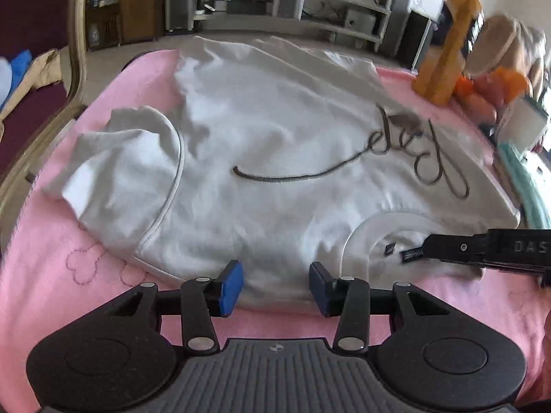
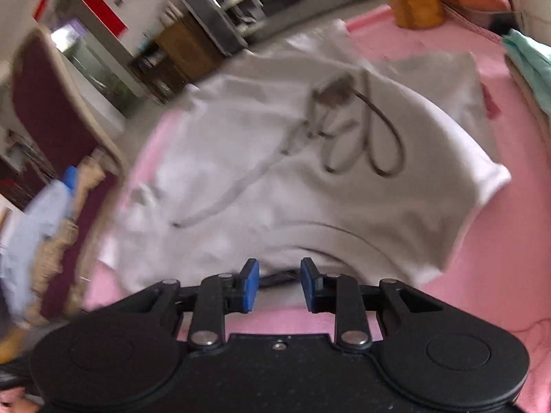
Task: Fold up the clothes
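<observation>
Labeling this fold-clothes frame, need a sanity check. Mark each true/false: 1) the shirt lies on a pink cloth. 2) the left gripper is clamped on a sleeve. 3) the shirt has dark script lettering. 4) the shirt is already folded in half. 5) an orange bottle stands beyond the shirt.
1) True: the white shirt lies on the pink cloth.
2) False: the left gripper is open at the shirt's near edge, nothing between its pads.
3) True: script lettering runs across the chest.
4) False: it lies spread flat, one sleeve folded in.
5) True: the orange bottle stands at the far right.
</observation>
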`<control>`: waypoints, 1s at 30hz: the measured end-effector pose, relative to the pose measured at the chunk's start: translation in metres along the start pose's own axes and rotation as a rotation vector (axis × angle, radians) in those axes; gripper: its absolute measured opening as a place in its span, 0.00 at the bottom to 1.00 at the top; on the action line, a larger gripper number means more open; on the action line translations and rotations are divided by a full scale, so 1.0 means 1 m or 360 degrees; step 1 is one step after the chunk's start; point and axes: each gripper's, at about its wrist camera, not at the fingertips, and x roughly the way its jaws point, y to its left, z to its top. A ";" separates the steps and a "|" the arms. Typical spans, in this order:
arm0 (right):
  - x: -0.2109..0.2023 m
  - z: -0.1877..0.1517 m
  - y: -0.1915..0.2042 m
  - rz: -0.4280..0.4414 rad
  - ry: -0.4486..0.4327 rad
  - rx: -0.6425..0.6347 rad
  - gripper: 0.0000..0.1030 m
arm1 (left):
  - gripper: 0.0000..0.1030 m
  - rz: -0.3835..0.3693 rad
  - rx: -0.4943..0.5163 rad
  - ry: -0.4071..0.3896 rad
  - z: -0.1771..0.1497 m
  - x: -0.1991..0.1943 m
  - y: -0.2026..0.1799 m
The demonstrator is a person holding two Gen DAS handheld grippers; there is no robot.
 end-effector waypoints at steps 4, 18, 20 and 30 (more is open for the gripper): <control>-0.010 -0.002 -0.016 -0.0031 -0.0012 0.0137 0.14 | 0.45 0.0037 -0.0026 0.0022 -0.004 -0.006 0.007; -0.086 -0.025 -0.068 -0.0185 -0.0169 0.0588 0.28 | 0.48 0.0110 -0.0344 0.0124 -0.025 -0.056 0.055; -0.097 -0.029 -0.070 -0.0131 -0.0209 0.0606 0.33 | 0.49 0.0074 -0.0416 0.0090 -0.027 -0.063 0.059; -0.100 -0.031 -0.046 0.0014 -0.0206 0.0404 0.38 | 0.49 0.0011 -0.0604 0.0033 -0.029 -0.072 0.071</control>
